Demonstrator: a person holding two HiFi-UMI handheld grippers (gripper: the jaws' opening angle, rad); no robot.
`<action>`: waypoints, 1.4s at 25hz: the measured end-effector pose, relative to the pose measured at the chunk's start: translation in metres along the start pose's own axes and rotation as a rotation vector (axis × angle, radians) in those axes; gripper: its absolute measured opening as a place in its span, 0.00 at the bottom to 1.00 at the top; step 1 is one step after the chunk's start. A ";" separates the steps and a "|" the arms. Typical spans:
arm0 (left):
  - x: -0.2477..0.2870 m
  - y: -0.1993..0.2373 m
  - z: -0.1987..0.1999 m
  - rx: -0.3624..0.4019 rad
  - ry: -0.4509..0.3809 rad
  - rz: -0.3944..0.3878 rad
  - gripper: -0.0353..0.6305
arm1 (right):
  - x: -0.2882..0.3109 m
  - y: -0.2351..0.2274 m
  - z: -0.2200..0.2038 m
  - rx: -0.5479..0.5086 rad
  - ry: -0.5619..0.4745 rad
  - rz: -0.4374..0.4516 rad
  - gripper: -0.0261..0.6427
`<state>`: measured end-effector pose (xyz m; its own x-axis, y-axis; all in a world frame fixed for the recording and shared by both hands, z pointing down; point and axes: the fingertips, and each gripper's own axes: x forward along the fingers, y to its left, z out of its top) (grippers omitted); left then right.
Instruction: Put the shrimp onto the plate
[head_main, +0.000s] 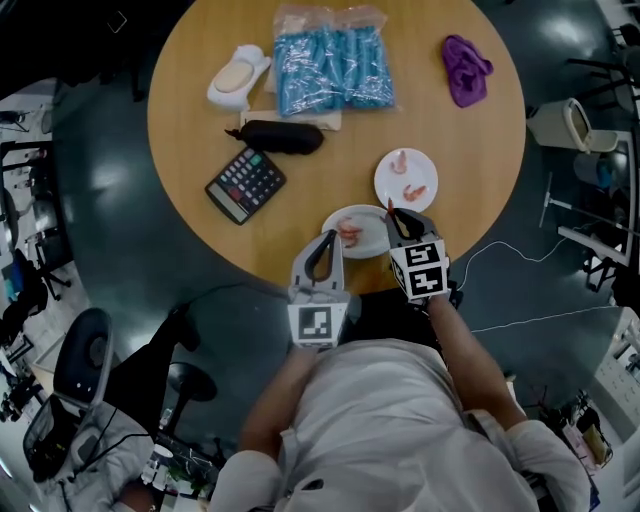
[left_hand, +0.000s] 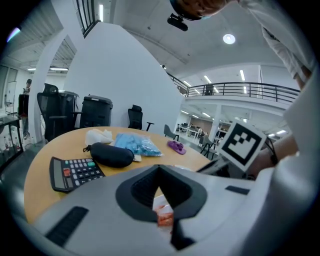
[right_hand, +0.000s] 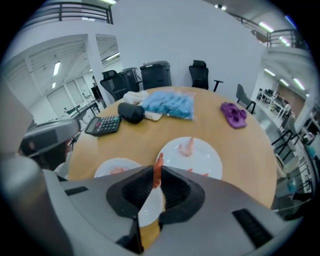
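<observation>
orange shrimp (right_hand: 158, 164) upright in right tool (right_hand: 157, 175)

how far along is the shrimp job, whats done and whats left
Done: two shrimp lie on the far plate. In hand: the right claw pinches another shrimp. Left: probably placing it, then the remaining shrimp on the near plate, by the shut left claw.

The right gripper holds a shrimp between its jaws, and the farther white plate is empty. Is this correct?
Not fully. The right gripper does hold a shrimp, but the farther plate is not empty: the head view shows two shrimps lying on it.
</observation>
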<state>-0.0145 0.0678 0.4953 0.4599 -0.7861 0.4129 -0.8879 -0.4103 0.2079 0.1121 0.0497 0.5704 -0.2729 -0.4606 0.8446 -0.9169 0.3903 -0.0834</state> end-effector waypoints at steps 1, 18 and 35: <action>0.000 0.000 0.000 0.009 0.003 0.000 0.06 | 0.000 -0.017 0.010 0.010 -0.031 -0.031 0.12; 0.003 -0.008 -0.002 -0.016 0.012 0.017 0.06 | 0.053 -0.118 0.024 0.268 -0.028 -0.133 0.12; 0.009 0.001 0.001 -0.029 0.015 0.015 0.06 | 0.054 -0.123 0.025 0.242 -0.013 -0.181 0.14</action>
<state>-0.0115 0.0601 0.4986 0.4462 -0.7851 0.4295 -0.8948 -0.3846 0.2267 0.2025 -0.0428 0.6134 -0.1014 -0.5162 0.8505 -0.9933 0.1002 -0.0576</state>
